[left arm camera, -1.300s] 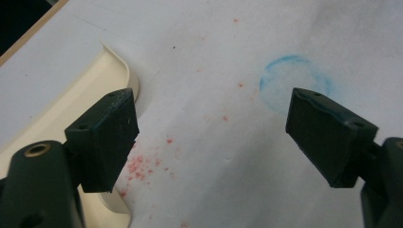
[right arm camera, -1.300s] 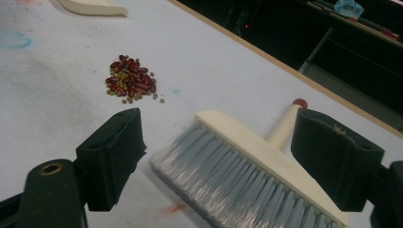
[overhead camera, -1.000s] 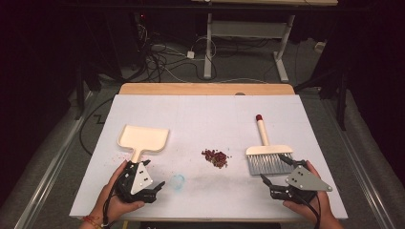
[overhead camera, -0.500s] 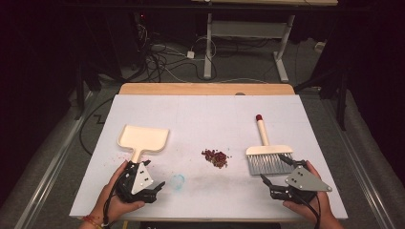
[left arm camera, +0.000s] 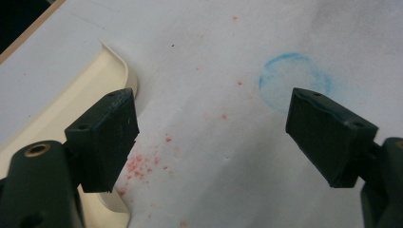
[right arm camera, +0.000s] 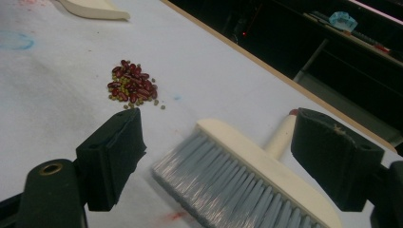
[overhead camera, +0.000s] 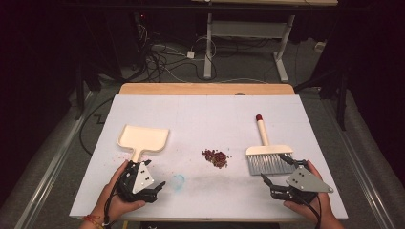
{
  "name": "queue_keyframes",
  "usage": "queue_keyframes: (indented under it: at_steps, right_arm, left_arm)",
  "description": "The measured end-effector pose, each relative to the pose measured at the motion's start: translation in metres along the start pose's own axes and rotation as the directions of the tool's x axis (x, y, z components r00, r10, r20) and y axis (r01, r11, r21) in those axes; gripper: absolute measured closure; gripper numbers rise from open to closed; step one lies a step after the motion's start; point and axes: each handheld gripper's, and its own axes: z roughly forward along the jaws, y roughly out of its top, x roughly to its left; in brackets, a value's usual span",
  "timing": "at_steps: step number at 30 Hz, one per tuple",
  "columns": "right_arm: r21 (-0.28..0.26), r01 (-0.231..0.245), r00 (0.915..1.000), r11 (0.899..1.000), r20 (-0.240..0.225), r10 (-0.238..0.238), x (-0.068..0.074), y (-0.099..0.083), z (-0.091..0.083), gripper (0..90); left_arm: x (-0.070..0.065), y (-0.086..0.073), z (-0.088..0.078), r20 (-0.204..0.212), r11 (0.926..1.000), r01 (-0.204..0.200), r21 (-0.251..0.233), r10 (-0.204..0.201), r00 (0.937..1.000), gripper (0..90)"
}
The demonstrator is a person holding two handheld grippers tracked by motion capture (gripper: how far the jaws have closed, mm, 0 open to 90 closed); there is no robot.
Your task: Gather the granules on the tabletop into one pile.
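With its jaws spread wide, the left gripper (overhead camera: 160, 185) waits at 6 o'clock of the dustpan (overhead camera: 143, 138), whose handle points back at it for an easy grab, while the beans (overhead camera: 216, 158) lie heaped mid-table and the right gripper (overhead camera: 276, 168), equally wide and empty, sits just at 6 o'clock of the brush (overhead camera: 267, 155).

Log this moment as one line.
left gripper: open, beside dustpan | right gripper: open, at brush | beans: unswept

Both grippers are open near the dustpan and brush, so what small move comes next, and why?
Probably ease the right gripper forward and shut it on the brush. Its jaws stand open with the bristles between them, not yet gripped, and the beans lie unswept. The left gripper, also open, sits beside the dustpan handle.
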Motion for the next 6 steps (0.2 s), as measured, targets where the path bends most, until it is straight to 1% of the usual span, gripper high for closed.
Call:
queue_keyframes:
  at_steps: [6]
  right_arm:
    - [-0.006, -0.006, 1.0000, 1.000, 0.001, 0.007, -0.0015, -0.0001, 0.0002, 18.7]
  left_arm:
    - [0.0015, 0.0007, 0.0001, -0.005, 1.0000, 0.006, -0.001, -0.006, 1.0000, 17.5]
